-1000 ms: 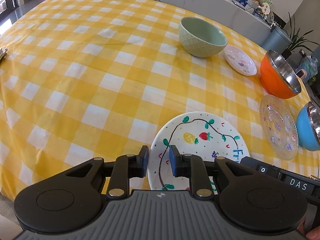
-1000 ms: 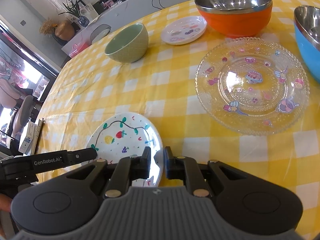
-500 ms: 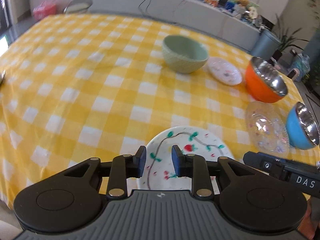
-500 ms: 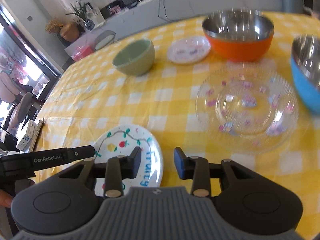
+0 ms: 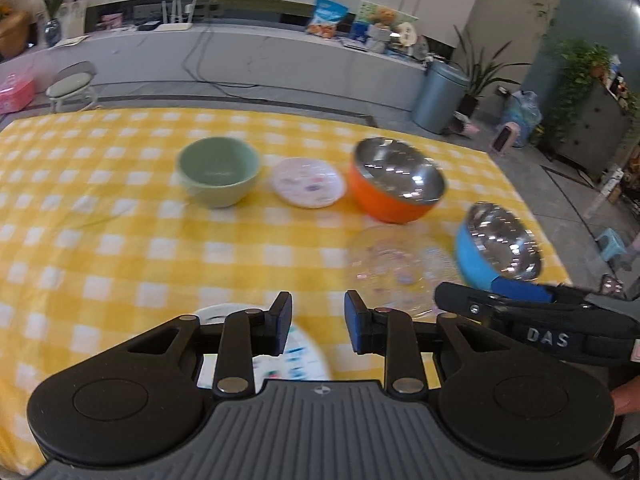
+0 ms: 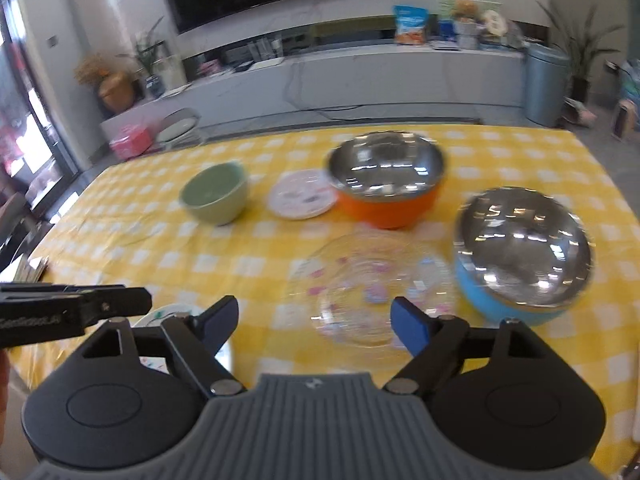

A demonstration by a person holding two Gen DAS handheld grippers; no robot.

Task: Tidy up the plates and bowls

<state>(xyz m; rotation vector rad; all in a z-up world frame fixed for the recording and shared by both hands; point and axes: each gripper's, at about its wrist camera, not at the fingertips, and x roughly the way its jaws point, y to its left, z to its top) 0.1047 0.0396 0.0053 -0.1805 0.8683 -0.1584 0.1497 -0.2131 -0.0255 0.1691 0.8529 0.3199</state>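
Two grippers: left gripper (image 5: 316,326) jaws narrowly parted, right gripper (image 6: 314,322) jaws wide, both empty.
Glass plate (image 6: 370,290): counter near edge, beside blue bowl (image 6: 520,260).
Handling: probably rigid, slippery, fragile; grip the rim.

Black left gripper (image 5: 316,322), blue pads, ribbed grey base; lettering apparently "DAS".

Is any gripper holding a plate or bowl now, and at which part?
Nothing is held. The left gripper and the right gripper are both open and empty; the painted plate lies on the table.
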